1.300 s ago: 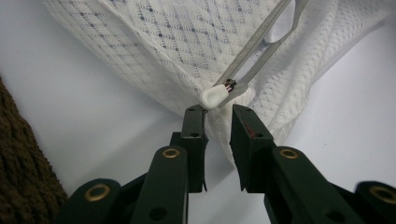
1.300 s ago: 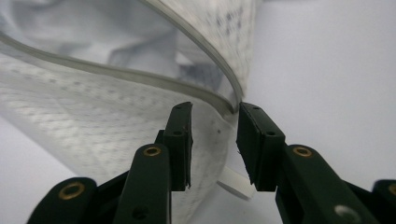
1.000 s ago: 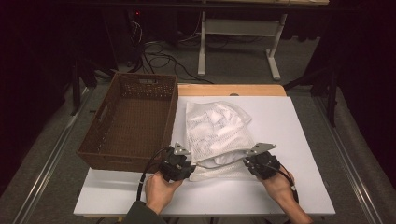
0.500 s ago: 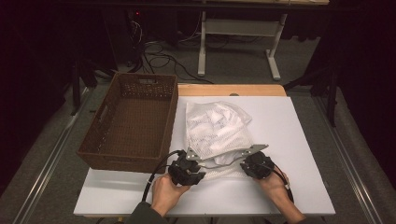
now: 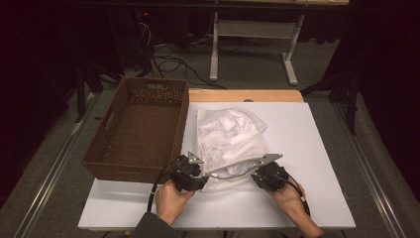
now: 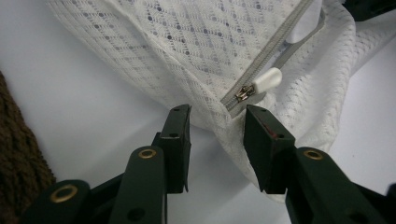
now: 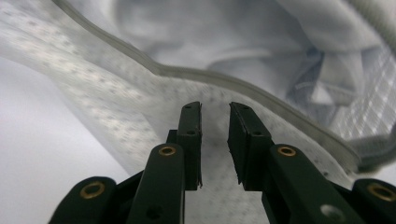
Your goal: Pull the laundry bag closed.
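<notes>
- The white mesh laundry bag (image 5: pixel 230 144) lies at the centre of the high view on the white surface (image 5: pixel 317 148), just right of the brown wicker basket (image 5: pixel 136 131). Its zipper pull (image 6: pixel 266 79) sits near the bag's corner, and the mouth gapes toward the lower edge.
- The left hand-held gripper (image 5: pixel 194 177) has just been opening: its jaws stand apart on either side of the bag's corner, pads not pressing.
- The right hand-held gripper (image 5: pixel 265 174) has also just been opening: a narrow gap, mesh lying beyond it, nothing pinched.
- Compared with a second ago, the hands sit lower in the frame; both grips look released, so the bag likely rests freely.
</notes>
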Available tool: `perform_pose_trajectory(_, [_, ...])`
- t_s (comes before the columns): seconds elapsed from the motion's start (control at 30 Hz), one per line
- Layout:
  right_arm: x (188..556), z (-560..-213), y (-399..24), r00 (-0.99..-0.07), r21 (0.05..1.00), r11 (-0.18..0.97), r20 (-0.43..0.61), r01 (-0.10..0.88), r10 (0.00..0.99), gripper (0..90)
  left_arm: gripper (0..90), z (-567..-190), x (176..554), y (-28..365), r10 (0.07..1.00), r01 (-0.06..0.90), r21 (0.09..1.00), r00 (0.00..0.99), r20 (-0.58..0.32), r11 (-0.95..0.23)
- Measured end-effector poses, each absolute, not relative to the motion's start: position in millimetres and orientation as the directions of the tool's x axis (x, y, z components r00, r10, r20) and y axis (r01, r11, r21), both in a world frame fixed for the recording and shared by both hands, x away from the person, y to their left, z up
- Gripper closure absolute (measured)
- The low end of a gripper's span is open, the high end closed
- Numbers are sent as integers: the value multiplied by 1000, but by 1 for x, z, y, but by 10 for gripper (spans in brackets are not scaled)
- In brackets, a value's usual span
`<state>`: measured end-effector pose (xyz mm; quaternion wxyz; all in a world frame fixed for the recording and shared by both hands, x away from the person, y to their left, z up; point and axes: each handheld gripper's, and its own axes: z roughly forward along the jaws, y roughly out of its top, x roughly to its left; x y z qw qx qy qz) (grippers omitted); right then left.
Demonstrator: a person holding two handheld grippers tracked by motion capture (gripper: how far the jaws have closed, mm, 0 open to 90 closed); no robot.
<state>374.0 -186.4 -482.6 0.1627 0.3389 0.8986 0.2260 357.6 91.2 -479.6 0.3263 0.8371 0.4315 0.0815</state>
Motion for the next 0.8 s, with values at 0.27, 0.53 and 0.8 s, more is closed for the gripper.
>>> perform_pose_trajectory(0.27, [375,-483,-184,-708,557,629,-100,543,700,681,792,-480,359,93,742,656,636,643,-189,-407])
perform_pose_trajectory(0.53, [376,-492,-187,-706,508,655,-123,559,698,615,891,-475,350,94,722,634,654,666,-188,-414])
perform_pose_trajectory(0.8, [375,-492,-187,-697,509,638,-100,578,711,648,668,-481,356,95,753,683,618,623,-213,-390])
